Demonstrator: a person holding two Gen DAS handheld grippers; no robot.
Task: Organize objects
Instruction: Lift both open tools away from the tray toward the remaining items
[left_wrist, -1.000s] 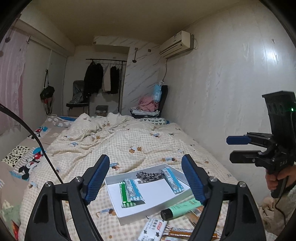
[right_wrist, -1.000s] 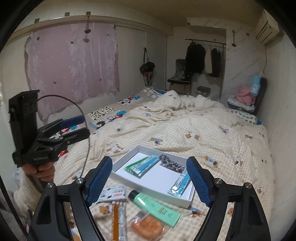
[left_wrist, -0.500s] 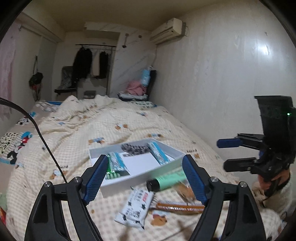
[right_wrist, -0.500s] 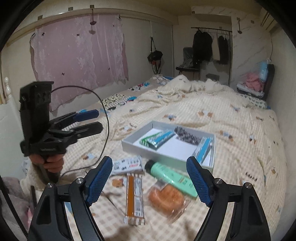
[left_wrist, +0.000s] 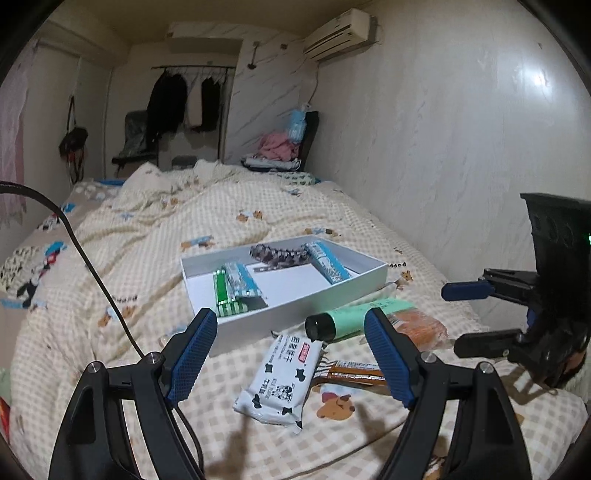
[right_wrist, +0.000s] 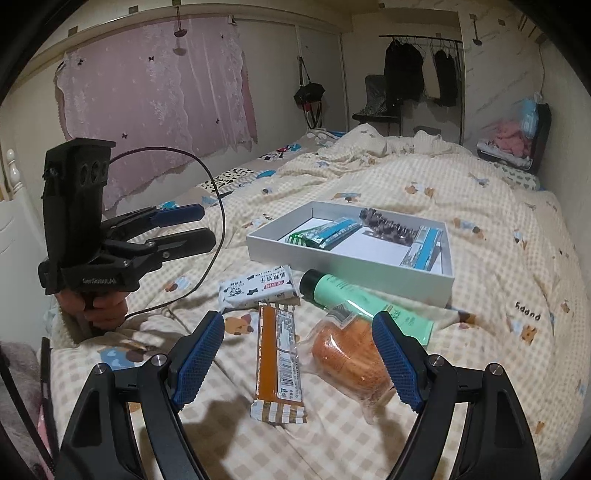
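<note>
A shallow white box (left_wrist: 295, 308) (right_wrist: 332, 264) lies on the bed with several blue-green packets and a dark strip inside. In front of it lie a green tube (left_wrist: 354, 319) (right_wrist: 354, 302), a white cow-print packet (left_wrist: 282, 380) (right_wrist: 256, 290), an orange-brown bar (right_wrist: 279, 363) (left_wrist: 356, 373) and a bagged orange bun (right_wrist: 351, 360) (left_wrist: 419, 326). My left gripper (left_wrist: 291, 360) hangs open above the cow-print packet, holding nothing. My right gripper (right_wrist: 295, 360) stands open above the bar and bun, also with nothing in it. Each gripper shows at the edge of the other's view.
The checked quilt (left_wrist: 155, 258) covers the bed, rumpled toward the far end. A white wall (left_wrist: 443, 147) runs along the bed's right side. A black cable (left_wrist: 92, 273) trails from the left gripper over the quilt. A clothes rack (right_wrist: 421, 74) and chair stand beyond the bed.
Both grippers have sunk toward the bed and tipped down. The loose items in front of the box now fill the lower part of each view. Both stay open.
</note>
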